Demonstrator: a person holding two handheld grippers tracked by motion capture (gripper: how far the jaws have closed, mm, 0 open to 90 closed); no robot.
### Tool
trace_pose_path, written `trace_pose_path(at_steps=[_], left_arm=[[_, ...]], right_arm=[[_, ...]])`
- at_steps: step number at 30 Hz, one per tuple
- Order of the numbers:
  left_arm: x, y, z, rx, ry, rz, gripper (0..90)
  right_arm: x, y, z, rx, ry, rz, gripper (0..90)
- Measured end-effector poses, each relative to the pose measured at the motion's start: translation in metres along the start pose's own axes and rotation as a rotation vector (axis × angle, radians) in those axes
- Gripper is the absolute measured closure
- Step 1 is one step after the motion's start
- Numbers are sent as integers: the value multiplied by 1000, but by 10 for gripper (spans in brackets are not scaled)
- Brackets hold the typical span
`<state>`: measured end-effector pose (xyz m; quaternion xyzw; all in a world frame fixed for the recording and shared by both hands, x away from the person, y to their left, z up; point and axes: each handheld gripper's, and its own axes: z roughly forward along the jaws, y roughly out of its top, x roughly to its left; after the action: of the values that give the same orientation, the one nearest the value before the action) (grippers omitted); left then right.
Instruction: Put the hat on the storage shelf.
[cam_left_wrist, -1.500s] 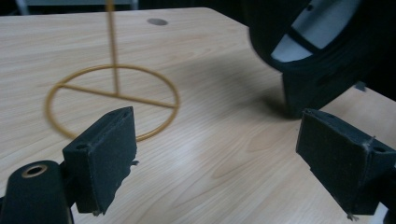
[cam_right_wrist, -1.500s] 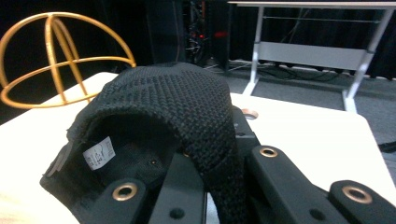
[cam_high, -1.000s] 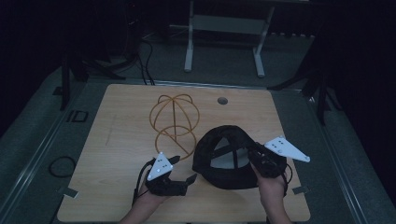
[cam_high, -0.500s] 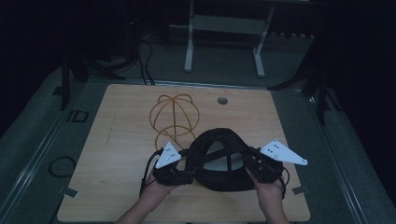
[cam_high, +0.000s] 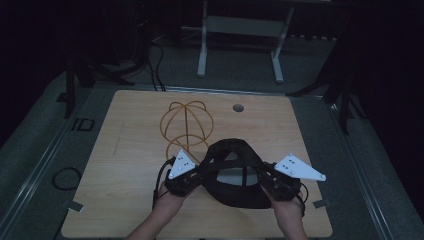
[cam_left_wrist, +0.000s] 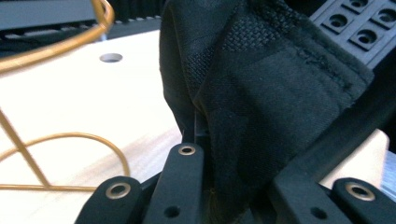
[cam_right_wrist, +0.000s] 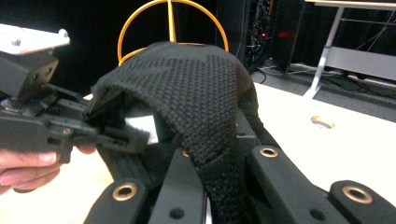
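Shifted toward the table's front edge since a second ago: black cap (cam_high: 235, 175), now strung between both grippers. Left gripper (cam_high: 196, 176), brought in from beside it, jaws just closing, now clamped on the cap's left rim. Right gripper (cam_high: 270, 186) pinched tight on the right rim. Dark woven fabric, coarse knit on the crown (cam_right_wrist: 196, 84), smoother stitched band (cam_left_wrist: 280, 93) along the edge, pale label inside. Held just in front of the gold wire stand (cam_high: 186, 125) on the wooden table (cam_high: 125, 150).

Dim lab: bare wooden table (cam_high: 125, 150), floor cables (cam_high: 155, 65), equipment rack (cam_right_wrist: 261, 28).
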<state>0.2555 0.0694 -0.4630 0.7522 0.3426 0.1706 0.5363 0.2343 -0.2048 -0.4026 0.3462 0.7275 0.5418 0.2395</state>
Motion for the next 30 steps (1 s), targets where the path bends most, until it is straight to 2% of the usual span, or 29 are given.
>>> trace_pose_path(at_steps=[3, 5, 8, 10, 13, 17, 21, 23, 24, 25, 27, 30], left_arm=[[0, 3, -1, -11, 5, 0, 876], [-1, 6, -2, -14, 6, -3, 877], [-6, 13, -5, -22, 4, 13, 878], [-8, 16, -6, -25, 8, 23, 879], [-9, 19, -7, -32, 4, 18, 880], [-12, 26, -9, -46, 5, 37, 880], [-17, 36, -14, -87, 5, 63, 880], [-18, 39, -15, -88, -6, 66, 881], [-20, 42, -15, -95, 3, 74, 880], [-20, 42, -15, -95, 3, 74, 881], [-18, 45, -17, -104, 3, 78, 881], [-22, 46, -19, -118, -9, 95, 880]], right_arm=[[0, -3, -1, 2, 2, 2, 876], [-2, -9, -3, 1, 2, 25, 875], [-4, -13, -8, -3, -1, 36, 874], [-6, -16, -11, -2, -4, 36, 872], [-6, -20, -16, 6, -9, 31, 863], [-6, -23, -22, 7, -7, 27, 837], [-8, -29, -32, 14, 34, 41, 733], [-8, -32, -34, 14, 42, 44, 705], [-8, -36, -36, 31, 62, 44, 636], [-8, -36, -36, 31, 62, 44, 636], [-8, -41, -41, 57, 89, 40, 536], [-8, -49, -46, 75, 89, 57, 466]])
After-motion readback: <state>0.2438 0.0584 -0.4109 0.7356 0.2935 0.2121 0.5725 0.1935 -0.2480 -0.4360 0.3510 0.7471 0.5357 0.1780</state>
